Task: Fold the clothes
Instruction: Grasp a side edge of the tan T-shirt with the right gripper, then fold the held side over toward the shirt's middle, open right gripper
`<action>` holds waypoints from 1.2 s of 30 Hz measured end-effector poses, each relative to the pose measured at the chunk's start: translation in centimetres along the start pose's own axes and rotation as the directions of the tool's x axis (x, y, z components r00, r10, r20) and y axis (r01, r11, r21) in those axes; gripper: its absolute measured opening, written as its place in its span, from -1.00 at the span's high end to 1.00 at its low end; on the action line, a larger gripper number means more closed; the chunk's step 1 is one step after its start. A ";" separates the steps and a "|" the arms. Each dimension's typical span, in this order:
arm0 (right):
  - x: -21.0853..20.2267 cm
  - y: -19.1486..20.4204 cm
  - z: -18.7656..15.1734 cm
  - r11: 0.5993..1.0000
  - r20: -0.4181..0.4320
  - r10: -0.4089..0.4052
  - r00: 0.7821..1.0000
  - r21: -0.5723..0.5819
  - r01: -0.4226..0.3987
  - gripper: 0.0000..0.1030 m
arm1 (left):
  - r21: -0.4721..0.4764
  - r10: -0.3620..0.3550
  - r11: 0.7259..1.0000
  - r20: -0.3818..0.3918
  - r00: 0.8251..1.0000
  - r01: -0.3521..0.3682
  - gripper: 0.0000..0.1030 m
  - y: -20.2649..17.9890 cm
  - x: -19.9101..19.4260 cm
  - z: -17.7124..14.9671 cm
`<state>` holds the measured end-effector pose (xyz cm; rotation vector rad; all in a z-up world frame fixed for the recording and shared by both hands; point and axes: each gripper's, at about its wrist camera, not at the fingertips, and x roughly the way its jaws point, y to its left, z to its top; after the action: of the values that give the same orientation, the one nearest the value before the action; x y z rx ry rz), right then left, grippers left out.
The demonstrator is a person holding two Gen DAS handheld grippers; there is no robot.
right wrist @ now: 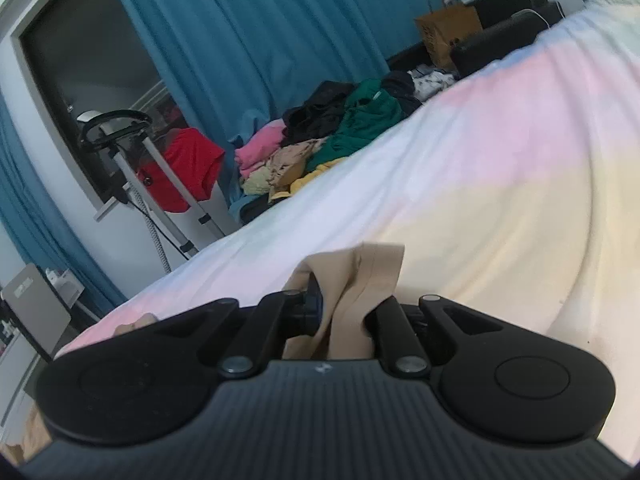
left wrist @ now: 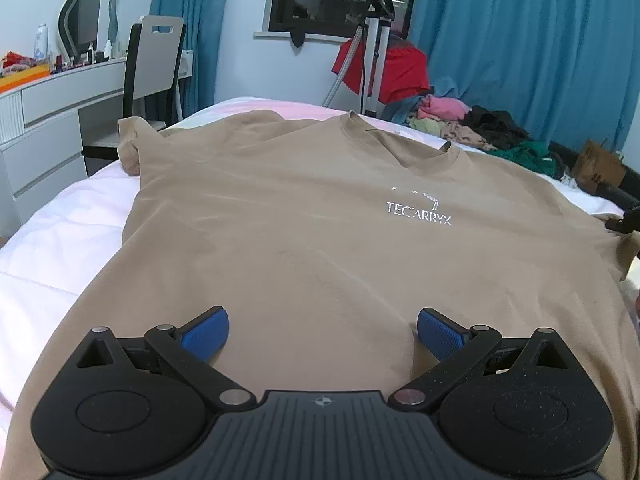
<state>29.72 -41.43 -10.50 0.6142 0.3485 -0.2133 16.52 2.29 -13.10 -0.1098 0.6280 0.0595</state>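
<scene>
A tan T-shirt with a white TECARRYX logo lies spread front-up on the bed, collar at the far side. My left gripper is open, its blue pads wide apart just above the shirt's lower part, holding nothing. My right gripper is shut on a bunched fold of the tan T-shirt, which sticks up between its fingers above the pastel bed cover. The right gripper also shows at the right edge of the left wrist view, at the shirt's sleeve.
A pile of mixed clothes lies at the bed's far right, also in the right wrist view. A garment steamer stand with a red garment stands behind the bed. A chair and a white dresser are at left.
</scene>
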 end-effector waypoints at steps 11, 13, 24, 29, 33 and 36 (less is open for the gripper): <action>-0.4 1.5 0.2 0.998 0.026 0.041 0.999 -0.046 -0.040 0.83 | 0.090 0.044 0.995 -0.016 0.999 -0.043 -0.99 -0.9 0.6 -0.4; -1.1 2.4 0.4 0.997 0.037 0.044 0.998 -0.069 -0.041 0.83 | 0.100 0.043 0.994 -0.021 0.999 -0.041 -0.99 -1.1 0.7 -0.4; -5.6 13.7 1.0 0.955 0.091 0.084 0.992 -0.291 -0.054 0.87 | 0.018 -0.004 1.000 -0.007 1.000 0.004 -0.99 0.0 -1.4 1.1; -6.5 22.0 -0.9 0.905 0.064 0.135 0.989 -0.414 -0.097 0.90 | -0.071 -0.030 0.997 0.060 0.998 0.034 -0.99 3.4 -4.4 3.0; -5.8 27.8 -4.7 0.857 0.004 0.167 0.986 -0.495 -0.143 0.90 | -0.130 -0.010 0.991 0.083 0.996 0.021 -0.99 6.8 -5.3 4.0; -4.1 31.3 -8.5 0.824 -0.051 0.179 0.983 -0.538 -0.178 0.90 | -0.163 0.011 0.987 0.084 0.996 0.003 -0.99 9.2 -5.5 4.6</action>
<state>33.03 -11.04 0.98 0.0802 0.3283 0.0711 13.91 11.88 -6.98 -0.2626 0.5386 0.1191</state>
